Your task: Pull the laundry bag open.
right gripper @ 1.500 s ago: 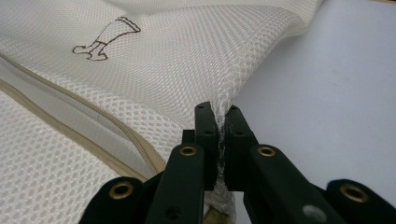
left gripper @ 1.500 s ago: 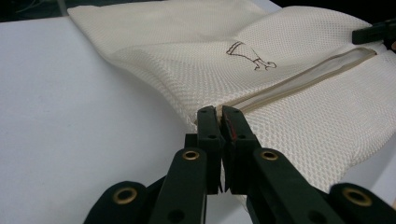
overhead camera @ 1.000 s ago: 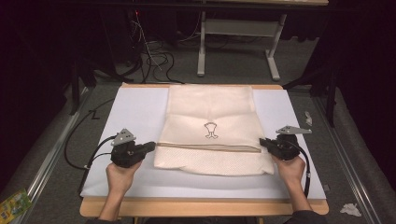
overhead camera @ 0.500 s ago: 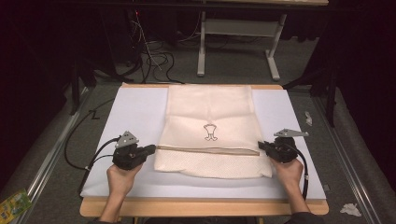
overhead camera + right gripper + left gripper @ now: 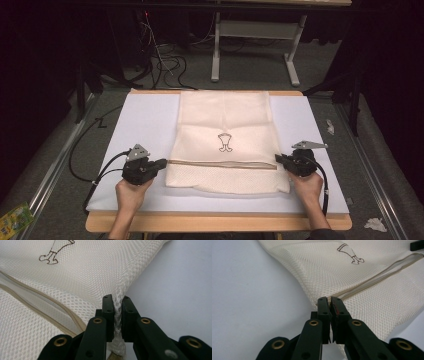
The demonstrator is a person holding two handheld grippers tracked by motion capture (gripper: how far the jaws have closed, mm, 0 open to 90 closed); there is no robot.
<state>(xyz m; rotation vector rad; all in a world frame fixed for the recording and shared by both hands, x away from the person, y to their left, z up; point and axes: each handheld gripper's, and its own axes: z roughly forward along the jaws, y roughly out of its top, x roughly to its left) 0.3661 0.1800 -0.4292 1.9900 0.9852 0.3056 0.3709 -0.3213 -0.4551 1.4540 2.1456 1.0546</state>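
Observation:
A cream mesh bag (image 5: pixel 225 120) lies flat on the white board (image 5: pixel 145 120), with a small brown print (image 5: pixel 225 142) at its middle and a tan zipper (image 5: pixel 220 163) running across its near part. My left gripper (image 5: pixel 164 163) is shut on the bag's left edge, at the zipper's end. In the left gripper view the jaws (image 5: pixel 329 300) pinch the cloth where the zipper (image 5: pixel 374 277) ends. My right gripper (image 5: pixel 277 159) is shut on the bag's right edge. In the right gripper view a fold of mesh (image 5: pixel 117 310) stands between the closed jaws (image 5: pixel 118 298).
The board rests on a wooden table (image 5: pixel 215 222). Black cables (image 5: pixel 85 165) trail left from the left gripper. On the floor beyond are cables (image 5: pixel 165 60) and a metal table frame (image 5: pixel 260 30). A green packet (image 5: pixel 12 220) and crumpled paper (image 5: pixel 375 225) lie on the floor.

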